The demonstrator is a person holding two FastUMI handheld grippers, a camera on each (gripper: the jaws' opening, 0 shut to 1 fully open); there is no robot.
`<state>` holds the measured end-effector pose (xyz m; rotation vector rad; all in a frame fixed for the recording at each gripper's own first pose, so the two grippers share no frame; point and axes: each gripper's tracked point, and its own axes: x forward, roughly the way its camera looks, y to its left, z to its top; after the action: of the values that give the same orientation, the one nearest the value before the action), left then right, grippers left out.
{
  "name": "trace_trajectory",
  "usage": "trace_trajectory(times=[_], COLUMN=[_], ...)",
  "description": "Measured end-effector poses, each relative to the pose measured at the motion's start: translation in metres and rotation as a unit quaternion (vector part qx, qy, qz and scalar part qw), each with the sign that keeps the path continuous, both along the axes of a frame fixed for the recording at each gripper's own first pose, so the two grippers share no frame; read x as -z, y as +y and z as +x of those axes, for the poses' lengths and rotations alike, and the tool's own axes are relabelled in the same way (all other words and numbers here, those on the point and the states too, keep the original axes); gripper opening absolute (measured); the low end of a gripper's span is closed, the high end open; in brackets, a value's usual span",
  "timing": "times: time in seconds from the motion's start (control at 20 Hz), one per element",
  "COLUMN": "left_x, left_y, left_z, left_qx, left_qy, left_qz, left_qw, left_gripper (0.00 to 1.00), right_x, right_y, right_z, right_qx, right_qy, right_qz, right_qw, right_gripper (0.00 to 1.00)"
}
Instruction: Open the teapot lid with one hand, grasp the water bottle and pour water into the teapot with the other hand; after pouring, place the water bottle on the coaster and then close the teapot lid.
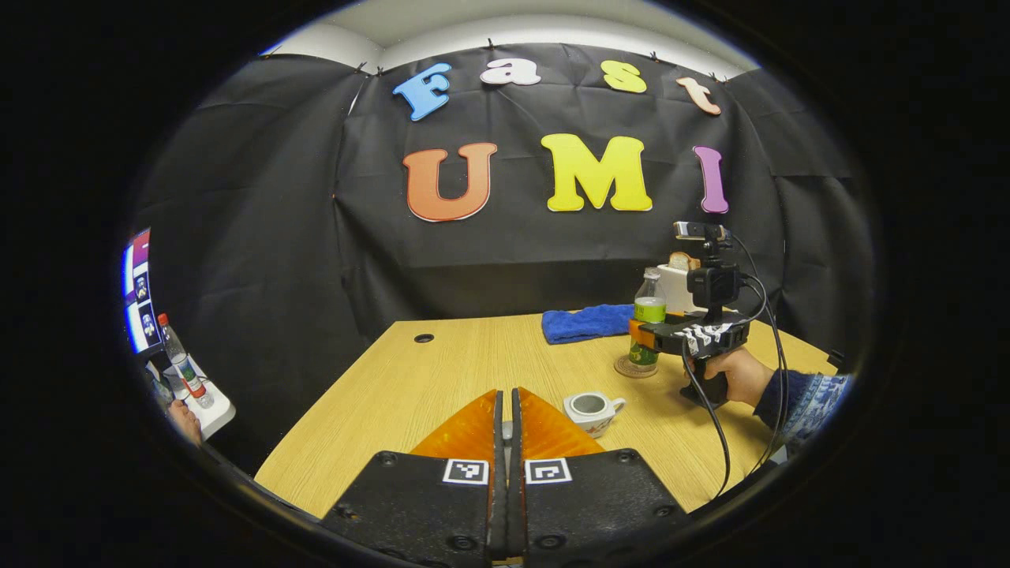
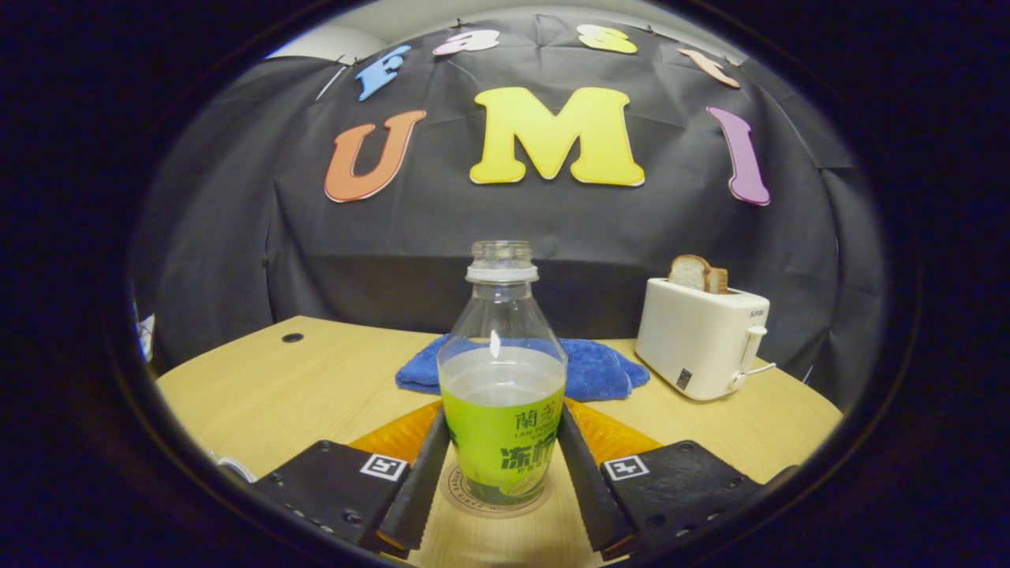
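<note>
In the right gripper view the water bottle (image 2: 502,379) stands upright and uncapped on a round coaster (image 2: 495,493), partly filled with clear water and wrapped in a green label. The right hand-held gripper (image 2: 499,473) has a finger on either side of the bottle's lower body, so close that I cannot tell whether they press on it or have just let go. Beyond the bottle a folded blue towel (image 2: 600,367) lies on the wooden worktop (image 2: 300,386), and to the far right stands a white toaster (image 2: 701,335) with slices of bread (image 2: 694,272) poking out of it. In the left gripper view the left hand-held gripper (image 1: 507,426) is held low over the near side of the worktop with its fingers clenched together; a small pale piece shows between them, too hidden to name. Just to its right sits the white teapot (image 1: 593,412), its top open and the lid off. Farther right, a person's hand (image 1: 734,375) holds the other gripper at the bottle, which stands on its coaster near the towel. At the far left edge, off the worktop, another bottle (image 1: 180,359) with a red cap stands on a small white stand (image 1: 213,410).
</note>
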<state>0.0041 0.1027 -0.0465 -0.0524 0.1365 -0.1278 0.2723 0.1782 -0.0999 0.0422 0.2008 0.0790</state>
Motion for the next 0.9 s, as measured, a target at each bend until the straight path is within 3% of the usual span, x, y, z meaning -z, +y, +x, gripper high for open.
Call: trace_trajectory(times=[0.2, 0.5, 0.9], left_x=[-0.002, -0.009, -0.017], left_y=[-0.003, -0.010, -0.029], left_z=[0.002, -0.001, -0.003], left_qx=[0.001, 0.007, 0.020], left_qy=[-0.001, -0.014, -0.022], left_qz=[-0.001, 0.000, -0.018], left_qw=[1.000, 1.000, 0.999], left_gripper=[0.03, 0.03, 0.03], right_x=[-0.016, -0.050, -0.075], right_y=[-0.002, -0.014, -0.064], right_z=[-0.010, -0.047, -0.129], right_qx=[0.003, -0.003, 0.011], right_qy=[-0.010, -0.027, -0.042], right_qz=[-0.001, -0.006, -0.021], right_qw=[1.000, 1.000, 0.999], right_gripper=[0.96, 0.95, 0.97])
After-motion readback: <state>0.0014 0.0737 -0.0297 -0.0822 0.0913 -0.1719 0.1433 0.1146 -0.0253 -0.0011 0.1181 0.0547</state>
